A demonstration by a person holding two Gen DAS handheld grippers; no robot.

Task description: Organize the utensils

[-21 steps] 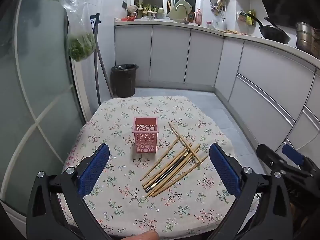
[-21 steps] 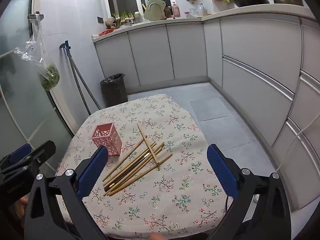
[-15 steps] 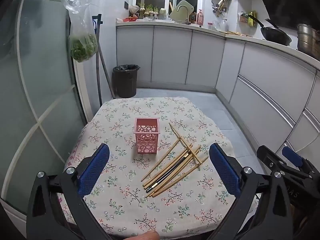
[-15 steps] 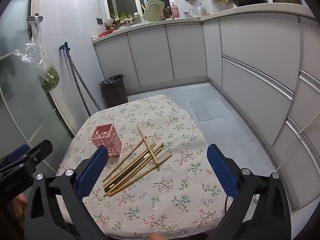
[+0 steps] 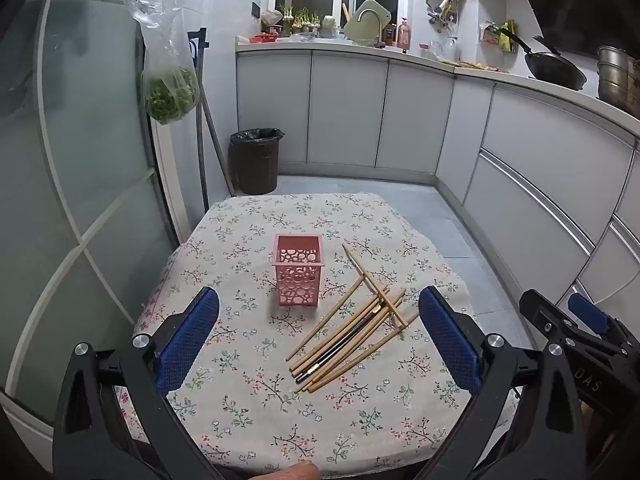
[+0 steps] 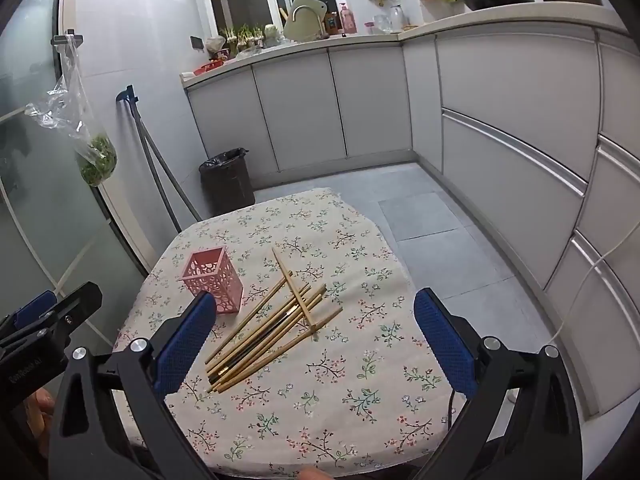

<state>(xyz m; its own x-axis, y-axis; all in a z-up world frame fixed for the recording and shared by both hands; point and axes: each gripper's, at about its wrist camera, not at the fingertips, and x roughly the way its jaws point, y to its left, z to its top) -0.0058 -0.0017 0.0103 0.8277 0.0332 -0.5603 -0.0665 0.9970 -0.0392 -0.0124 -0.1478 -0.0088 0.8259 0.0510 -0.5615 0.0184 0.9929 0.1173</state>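
Both grippers, left [image 5: 318, 334] and right [image 6: 316, 334], gape wide and empty above the table [image 5: 248, 420]. Chopsticks [image 5: 348, 334] lie crossed at the holder's [image 5: 298, 274] 4 o'clock. Risk: pinching the tangle drags neighbours off the edge or tips the light holder.

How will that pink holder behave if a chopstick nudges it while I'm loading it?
The pink holder is probably light: its walls are thin and cut through with holes. It stands upright, empty and taller than it is wide, so a nudge near the rim may well tip it. On the floral tablecloth it might slide instead. The chopsticks lie beside it, apart.
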